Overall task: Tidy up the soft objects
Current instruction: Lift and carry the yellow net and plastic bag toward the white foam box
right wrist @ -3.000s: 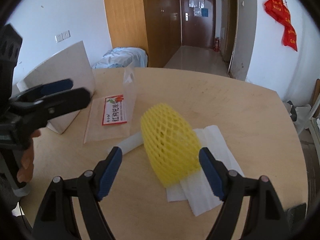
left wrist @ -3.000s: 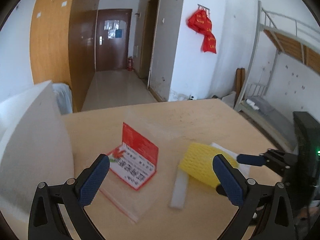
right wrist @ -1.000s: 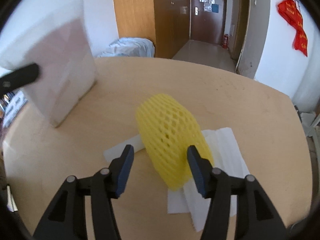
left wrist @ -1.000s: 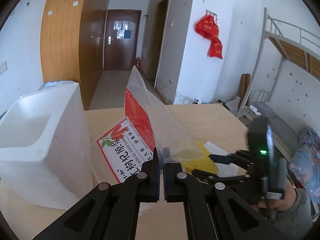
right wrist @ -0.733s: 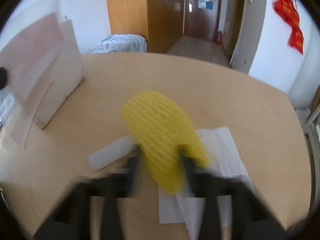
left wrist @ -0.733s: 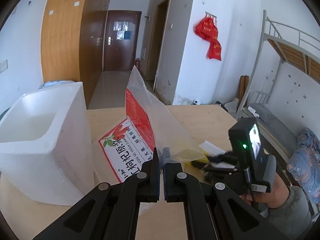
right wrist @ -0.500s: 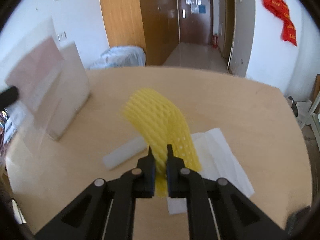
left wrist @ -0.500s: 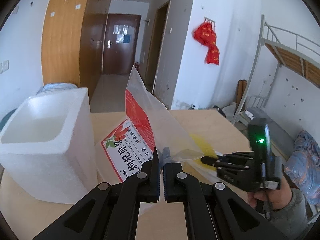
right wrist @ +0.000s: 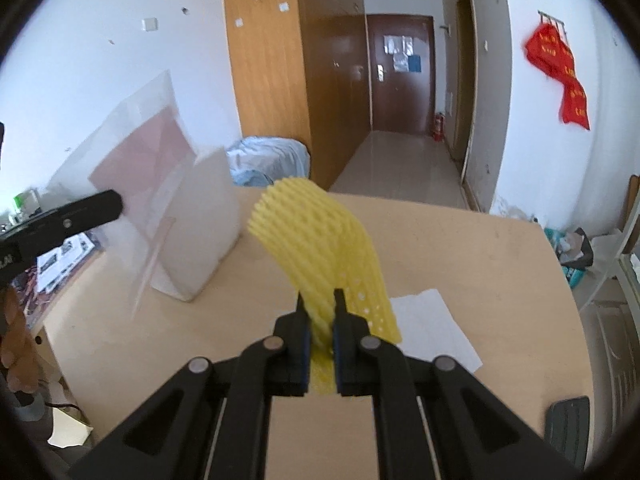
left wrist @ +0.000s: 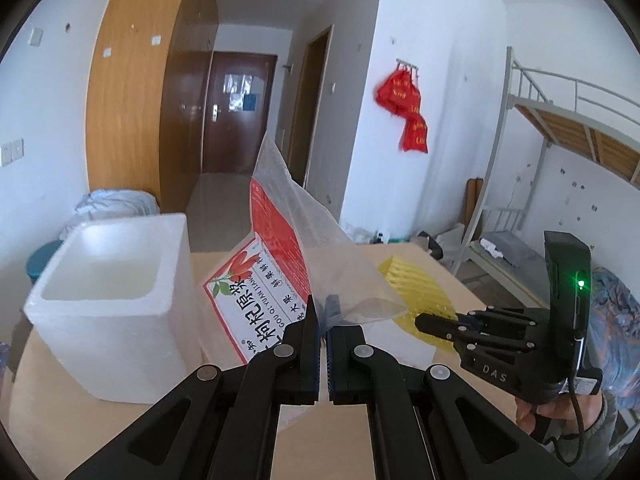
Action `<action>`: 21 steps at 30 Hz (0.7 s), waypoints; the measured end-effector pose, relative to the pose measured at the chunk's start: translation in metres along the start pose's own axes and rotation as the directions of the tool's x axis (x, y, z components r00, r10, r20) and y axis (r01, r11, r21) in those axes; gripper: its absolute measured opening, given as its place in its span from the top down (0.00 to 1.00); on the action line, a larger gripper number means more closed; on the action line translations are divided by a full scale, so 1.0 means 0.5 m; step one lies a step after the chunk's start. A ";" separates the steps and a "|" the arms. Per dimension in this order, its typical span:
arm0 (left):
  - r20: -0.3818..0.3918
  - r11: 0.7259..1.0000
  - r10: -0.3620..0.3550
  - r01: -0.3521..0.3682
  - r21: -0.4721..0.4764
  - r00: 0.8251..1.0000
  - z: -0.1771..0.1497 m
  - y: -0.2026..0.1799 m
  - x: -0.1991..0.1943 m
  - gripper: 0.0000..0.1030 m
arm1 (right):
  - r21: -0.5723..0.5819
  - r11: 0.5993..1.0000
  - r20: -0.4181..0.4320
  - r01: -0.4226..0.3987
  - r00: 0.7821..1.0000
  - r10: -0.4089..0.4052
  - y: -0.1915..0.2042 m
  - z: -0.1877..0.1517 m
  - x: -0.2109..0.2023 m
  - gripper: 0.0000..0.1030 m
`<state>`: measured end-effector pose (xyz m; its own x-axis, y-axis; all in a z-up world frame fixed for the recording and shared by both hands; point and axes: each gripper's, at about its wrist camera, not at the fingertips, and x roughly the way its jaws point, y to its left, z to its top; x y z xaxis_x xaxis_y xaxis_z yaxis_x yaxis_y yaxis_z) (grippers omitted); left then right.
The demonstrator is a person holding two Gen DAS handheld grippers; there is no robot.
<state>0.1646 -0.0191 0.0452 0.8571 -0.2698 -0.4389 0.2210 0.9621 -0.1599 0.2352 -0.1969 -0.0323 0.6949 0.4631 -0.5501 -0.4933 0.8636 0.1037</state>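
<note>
The right wrist view showed us the change most plainly: a second earlier the right gripper (right wrist: 319, 312) stood wide on either side of the yellow foam net (right wrist: 320, 236), and its jaws had just been closing until they were clamped on the net's near end, with the net now raised clear of the table (right wrist: 460, 240) and arching up and away ahead of the jaws; the white tissue sheet (right wrist: 432, 320) stayed flat on the wood just right of the jaws; we judged the pick complete and the net ready to carry to the foam box (right wrist: 200, 240), which stood left of and beyond the jaws; the left wrist view gave us what that view could not, namely the box's open, hollow top (left wrist: 108, 272) left of the jaws, and the left gripper (left wrist: 323, 312) pinched tight on the corner of the clear zip bag (left wrist: 288, 248) with its red label, the bag standing up directly ahead of the jaws; the right gripper (left wrist: 432, 322) appeared there from the side, off to the right, the net (left wrist: 416, 284) fanning out behind its fingers.
</note>
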 end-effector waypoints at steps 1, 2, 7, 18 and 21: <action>0.015 1.000 0.003 -0.003 0.000 1.000 0.002 -0.003 -0.016 0.98 | -0.004 1.000 0.009 -0.006 1.000 0.006 0.002 0.001 -0.006 0.89; 0.028 1.000 0.002 -0.002 -0.002 1.000 0.005 -0.005 -0.033 0.98 | -0.012 1.000 0.021 -0.012 1.000 0.012 0.015 0.010 -0.015 0.89; 0.080 1.000 0.020 -0.020 0.010 0.997 0.010 -0.021 -0.111 0.98 | -0.036 0.998 0.052 -0.049 0.997 0.050 0.051 0.021 -0.049 0.89; 0.143 0.990 0.138 -0.135 -0.029 0.980 -0.005 0.011 -0.238 0.98 | -0.126 0.978 0.089 -0.164 0.981 0.175 0.162 0.018 -0.084 0.89; 0.137 0.985 0.173 -0.169 -0.043 0.975 -0.013 0.027 -0.248 0.98 | -0.148 0.971 0.090 -0.190 0.975 0.204 0.190 0.013 -0.082 0.89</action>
<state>0.0583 0.0270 0.0919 0.9381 -0.0908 -0.3342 0.0527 0.9912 -0.1215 0.1634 -0.1322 0.0056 0.6236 0.6459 -0.4404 -0.6884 0.7207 0.0821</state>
